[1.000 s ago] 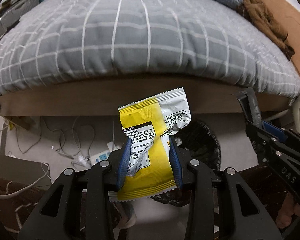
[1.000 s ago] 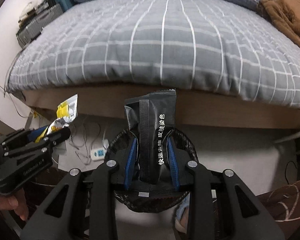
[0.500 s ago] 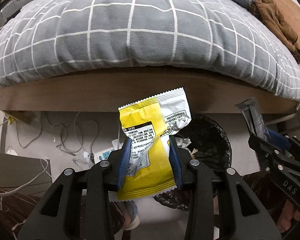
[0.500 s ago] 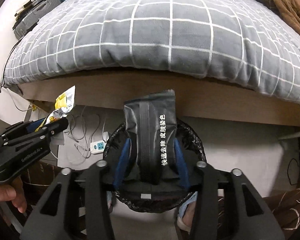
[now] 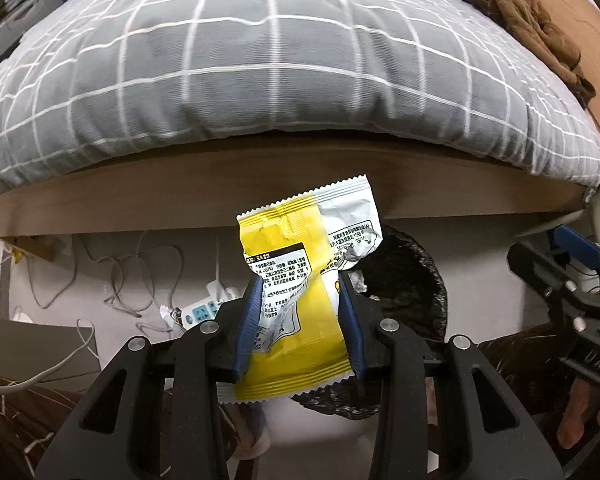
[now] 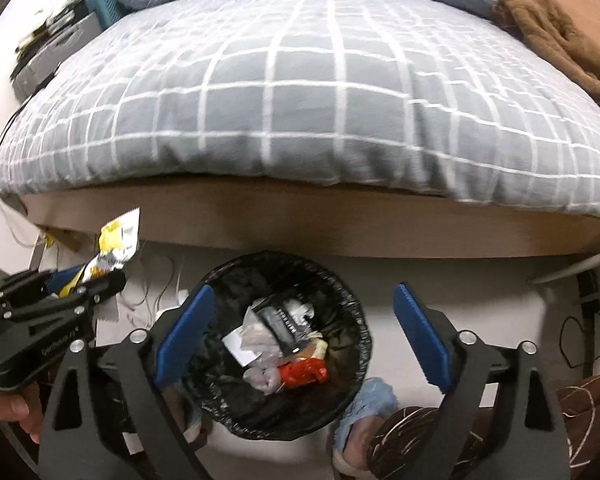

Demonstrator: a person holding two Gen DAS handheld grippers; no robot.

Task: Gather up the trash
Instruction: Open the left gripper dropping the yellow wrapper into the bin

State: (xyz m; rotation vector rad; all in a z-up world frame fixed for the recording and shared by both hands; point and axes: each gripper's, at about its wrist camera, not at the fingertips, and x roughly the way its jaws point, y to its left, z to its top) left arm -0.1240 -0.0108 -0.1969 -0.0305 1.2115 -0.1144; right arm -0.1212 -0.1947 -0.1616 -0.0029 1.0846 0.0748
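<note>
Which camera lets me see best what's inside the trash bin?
The right wrist view. It looks straight down into the black-lined trash bin, between the open right gripper, showing the wrappers inside. The left wrist view only shows part of its rim, behind the yellow wrapper the left gripper grips.

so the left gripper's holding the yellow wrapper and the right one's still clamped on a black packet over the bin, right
Not quite. The left gripper does hold the yellow wrapper, but the right wrist view shows the right gripper open with nothing between its fingers, over the bin; it has just been opening.
</note>
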